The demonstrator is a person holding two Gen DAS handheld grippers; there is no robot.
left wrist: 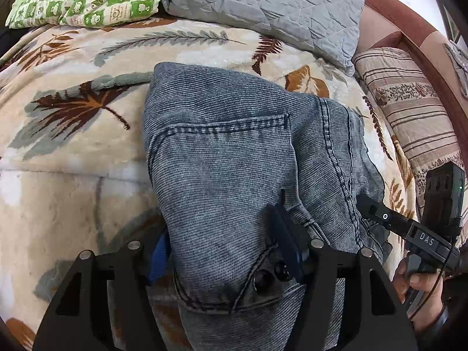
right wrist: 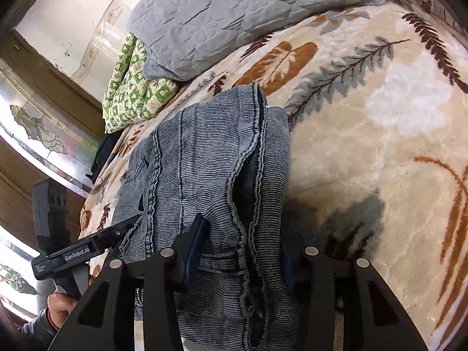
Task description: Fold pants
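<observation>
Grey-blue denim pants lie folded in a bundle on the leaf-patterned blanket; they also show in the right wrist view. My left gripper has its jaws around the near edge of the pants by the pocket, with denim bunched between the blue pads. My right gripper has its jaws around the near edge by the waistband and seams, with fabric between the pads. The right gripper's body shows in the left wrist view and the left gripper's body shows in the right wrist view, each beside the pants.
The beige leaf-patterned blanket covers the bed. A grey quilted pillow and a green checked pillow lie at the far side. A striped cushion and a reddish sofa arm stand at the right. A stained-glass panel is at the left.
</observation>
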